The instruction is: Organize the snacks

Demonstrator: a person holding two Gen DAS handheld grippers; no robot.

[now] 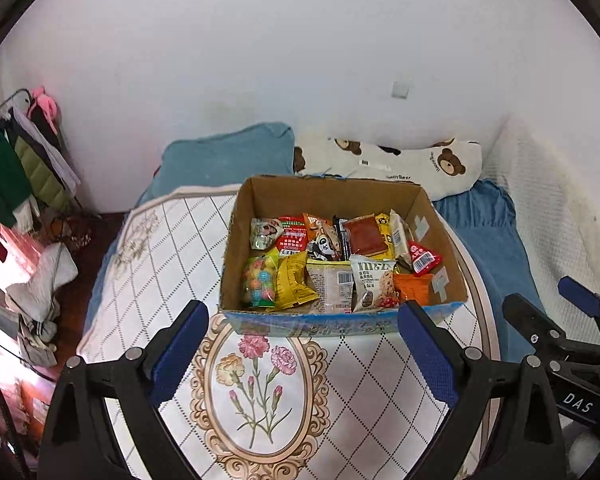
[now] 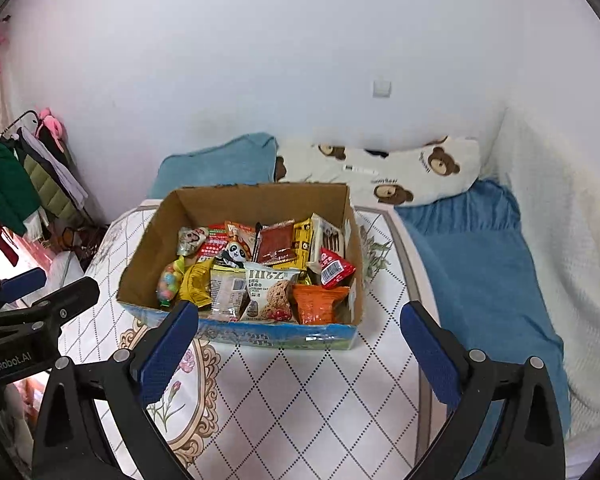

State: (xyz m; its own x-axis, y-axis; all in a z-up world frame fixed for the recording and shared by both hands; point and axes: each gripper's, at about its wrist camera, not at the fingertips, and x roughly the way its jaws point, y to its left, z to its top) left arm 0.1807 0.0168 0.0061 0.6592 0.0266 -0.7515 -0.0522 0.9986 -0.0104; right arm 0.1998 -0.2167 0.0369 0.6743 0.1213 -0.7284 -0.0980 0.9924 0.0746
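Landmark: box (image 1: 340, 200), an open cardboard carton with a blue printed front edge, standing on the table (image 1: 148, 248), which wears a diamond-pattern cloth with a carnation medallion. All places below are given from the box.

1. Clothes rack (image 1: 24, 160): far left of the box, against the wall, hung with green and olive garments.
2. Left gripper (image 1: 304, 356): in front of the box, above the medallion, jaws wide apart, nothing between the blue pads. Its right finger overlaps the box's front right corner in the left wrist view; contact cannot be told.
3. Candy bag (image 1: 259, 282): inside the box, front left corner, coloured balls in clear wrap.
4. Yellow pack (image 1: 294, 284): inside, just right of the candy bag, touching it.
5. Panda pack (image 1: 322, 246): inside, middle, behind the front row.
6. Cookie pack (image 1: 374, 284): inside, front, right of centre, standing upright.
7. Orange pack (image 1: 414, 288): inside, front right corner.
8. Red pack (image 1: 423, 260): inside, against the right wall, above the orange pack.
9. Right gripper (image 2: 300, 356): in front of the box, jaws wide apart, empty.
10. Blue pillow (image 1: 228, 160): behind the box, left.
11. Bear pillow (image 1: 420, 164): behind the box, right.
12. Blue blanket (image 2: 480, 264): right of the box, beyond the table edge.
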